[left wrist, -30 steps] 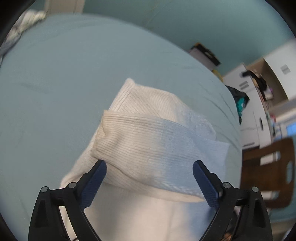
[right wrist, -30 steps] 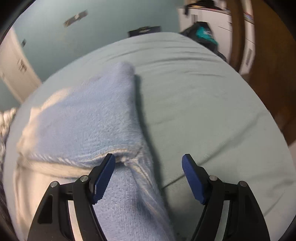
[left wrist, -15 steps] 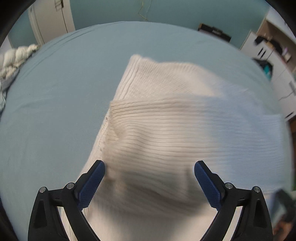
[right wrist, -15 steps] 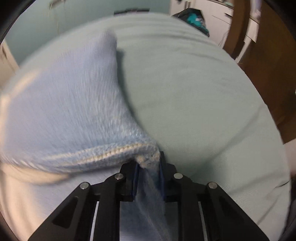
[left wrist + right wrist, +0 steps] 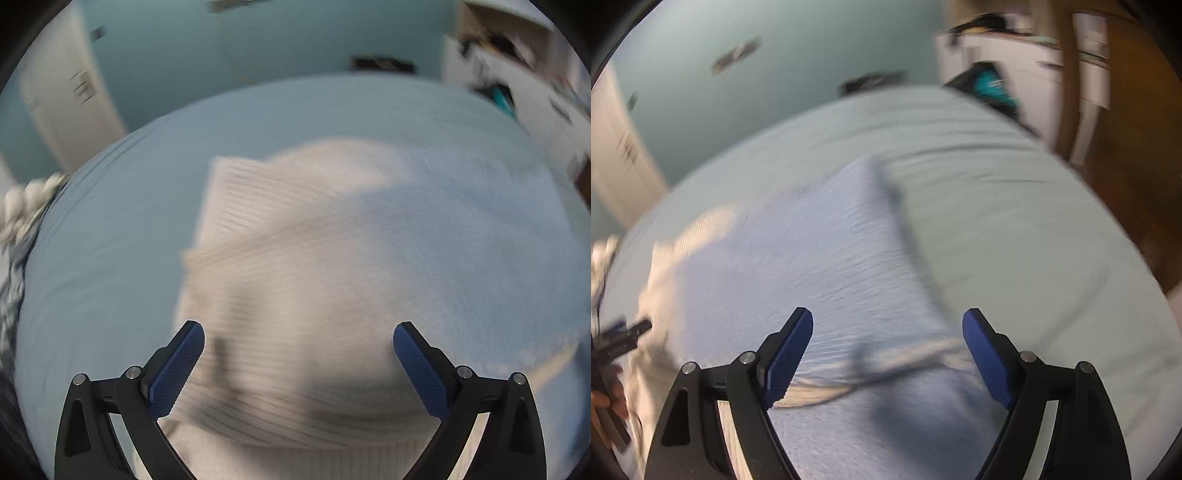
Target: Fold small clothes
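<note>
A white ribbed knit garment [image 5: 332, 258] lies partly folded on the pale blue bed sheet [image 5: 110, 240], its right part in bluish light. My left gripper [image 5: 298, 347] is open and empty just above the garment's near part. In the right wrist view the same garment [image 5: 820, 266] fills the left and middle, with a hem edge [image 5: 886, 365] running across between the fingers. My right gripper [image 5: 887, 339] is open and empty above that hem. Both views are motion-blurred.
A crumpled white and patterned heap [image 5: 26, 206] lies at the bed's left edge. White cabinets [image 5: 1015, 62], a dark bag with teal [image 5: 990, 85] and a wooden chair [image 5: 1108, 129] stand beyond the bed's right side. The other gripper's tip [image 5: 620, 339] shows at far left.
My right gripper, shut on the garment's hem corner half a second ago, has opened and let it go. The garment now lies flatter. My left gripper stayed open and swung slightly.
</note>
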{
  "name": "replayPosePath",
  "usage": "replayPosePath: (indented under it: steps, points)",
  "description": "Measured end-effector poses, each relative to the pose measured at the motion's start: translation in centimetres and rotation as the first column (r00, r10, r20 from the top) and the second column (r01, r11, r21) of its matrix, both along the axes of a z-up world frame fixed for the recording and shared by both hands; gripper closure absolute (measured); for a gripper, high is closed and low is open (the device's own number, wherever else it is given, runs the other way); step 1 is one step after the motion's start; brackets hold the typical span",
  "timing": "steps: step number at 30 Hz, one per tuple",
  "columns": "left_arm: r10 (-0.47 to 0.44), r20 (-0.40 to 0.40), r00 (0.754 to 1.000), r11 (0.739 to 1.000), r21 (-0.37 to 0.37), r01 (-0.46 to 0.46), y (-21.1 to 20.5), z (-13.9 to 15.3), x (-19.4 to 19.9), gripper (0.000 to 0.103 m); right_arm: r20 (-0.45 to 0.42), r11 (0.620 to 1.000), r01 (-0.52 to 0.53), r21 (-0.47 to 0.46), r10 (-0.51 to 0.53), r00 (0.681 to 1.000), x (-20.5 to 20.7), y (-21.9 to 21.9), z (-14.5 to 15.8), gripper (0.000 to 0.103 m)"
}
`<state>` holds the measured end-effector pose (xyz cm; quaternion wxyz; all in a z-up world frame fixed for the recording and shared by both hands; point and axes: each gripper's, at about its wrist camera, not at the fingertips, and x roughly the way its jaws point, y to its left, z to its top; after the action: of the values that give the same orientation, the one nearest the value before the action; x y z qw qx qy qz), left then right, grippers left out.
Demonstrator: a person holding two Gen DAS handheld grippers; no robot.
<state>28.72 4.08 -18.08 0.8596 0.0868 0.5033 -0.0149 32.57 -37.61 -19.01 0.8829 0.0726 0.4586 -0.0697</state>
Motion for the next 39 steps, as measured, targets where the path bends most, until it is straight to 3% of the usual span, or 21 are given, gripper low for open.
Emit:
replayPosePath:
  steps: [2,4,6,8,11,13,17,18,22,27,30,39]
  points:
    - [-0.012,-0.052,0.999,0.995,0.096,0.017,-0.9,-2.4,-0.2,0.0,-0.041,0.995,-0.075,-0.067,0.072,0.997,0.9,1.9,-2.5,0.034]
    - [0.008,-0.001,1.0,0.998,0.058,-0.008,-0.2,-2.8,-1.0,0.0,-0.154,0.982,-0.12,-0.146,0.097,0.983,1.2,3.5,-5.2,0.037]
    - [0.041,-0.013,0.999,0.999,0.013,-0.041,0.5,-2.9,-0.9,0.0,-0.091,0.973,-0.133,-0.19,0.118,0.989,0.2,3.7,-6.0,0.036]
    - [0.069,-0.059,0.996,0.998,-0.004,-0.069,1.1,-2.6,-0.5,0.0,-0.094,0.978,-0.127,-0.164,0.113,0.989,0.3,3.1,-6.3,0.036]
    - [0.08,-0.165,0.983,0.996,-0.019,-0.084,1.7,-1.4,-0.6,0.0,-0.109,0.989,-0.099,-0.111,0.087,0.99,-0.2,2.3,-5.9,0.036]
    - [0.067,-0.176,0.982,0.997,-0.024,-0.072,2.4,0.0,-1.5,0.0,-0.107,0.993,-0.085,-0.079,0.076,0.991,-0.5,1.4,-5.5,0.036]
    - [0.039,-0.159,0.986,0.998,0.055,-0.031,3.6,2.7,-4.7,0.0,-0.067,0.999,-0.037,-0.005,0.037,0.997,-3.5,0.7,-3.5,0.027]
    - [0.027,-0.153,0.988,0.996,0.083,-0.014,3.7,3.5,-6.0,0.0,-0.063,0.999,-0.032,0.004,0.032,0.997,-3.9,1.4,-1.0,0.026]
    - [-0.031,-0.084,0.996,0.987,0.154,0.044,2.5,7.3,-11.1,0.0,-0.033,0.998,0.004,0.066,-0.002,0.999,-7.7,1.2,1.2,0.026]
    - [-0.09,0.063,0.994,0.975,0.208,0.075,1.5,10.7,-15.9,0.0,-0.003,0.981,0.031,0.19,-0.031,1.0,-12.4,1.1,3.6,0.026]
    - [-0.094,0.104,0.99,0.983,0.165,0.076,1.9,12.2,-17.3,0.0,-0.002,0.968,0.07,0.241,-0.071,0.997,-14.9,0.8,4.7,0.022]
    - [0.043,0.048,0.998,0.996,0.076,-0.046,5.6,12.1,-18.6,0.0,-0.118,0.977,0.018,0.211,0.007,0.993,-17.2,1.6,5.0,0.021]
